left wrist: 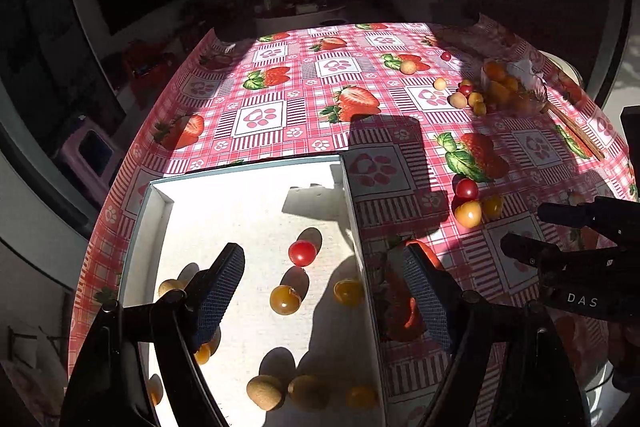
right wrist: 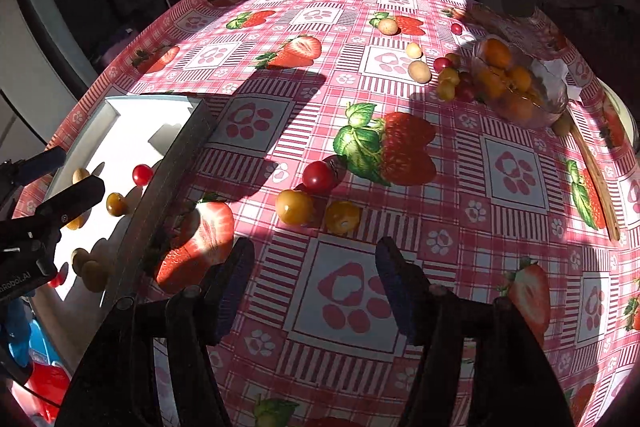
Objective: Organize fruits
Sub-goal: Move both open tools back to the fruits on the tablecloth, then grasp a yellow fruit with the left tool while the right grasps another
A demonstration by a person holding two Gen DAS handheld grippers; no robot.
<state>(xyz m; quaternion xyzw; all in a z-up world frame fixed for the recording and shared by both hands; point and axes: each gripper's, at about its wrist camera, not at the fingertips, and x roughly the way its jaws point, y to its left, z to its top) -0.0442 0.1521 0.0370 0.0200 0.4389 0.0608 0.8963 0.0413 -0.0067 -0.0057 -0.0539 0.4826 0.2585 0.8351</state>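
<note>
From your left wrist camera, your left gripper (left wrist: 324, 291) hangs over a shallow white box (left wrist: 160, 199) that sits on a table covered with a pink strawberry-print cloth (left wrist: 280, 75). Its jaws stand wide apart with nothing between them; one finger is above the box floor, the other just outside the box's right wall. Inside the box lie small round fruits: a red cherry tomato (left wrist: 302, 253), a yellow-orange one (left wrist: 285, 299), another orange one (left wrist: 349, 291) against the right wall, and tan longan-like fruits (left wrist: 265, 391) near the bottom edge. To the right of the box, on the cloth, three loose fruits (left wrist: 469, 213) sit close together. Farther back, a glass bowl (left wrist: 516, 87) holds orange fruits, with more small fruits beside it. Your right gripper (left wrist: 560, 231) enters from the right edge.

From your right wrist camera, your right gripper (right wrist: 316, 287) hovers above bare cloth, jaws apart and empty. Just ahead lie a red tomato (right wrist: 319, 177) and two yellow fruits (right wrist: 294, 207), touching or nearly so. The white box (right wrist: 116, 115) is at left, with your left gripper (right wrist: 60, 183) over it. The glass bowl (right wrist: 520, 83) stands at upper right, a wooden stick (right wrist: 596, 179) beside it.
</note>
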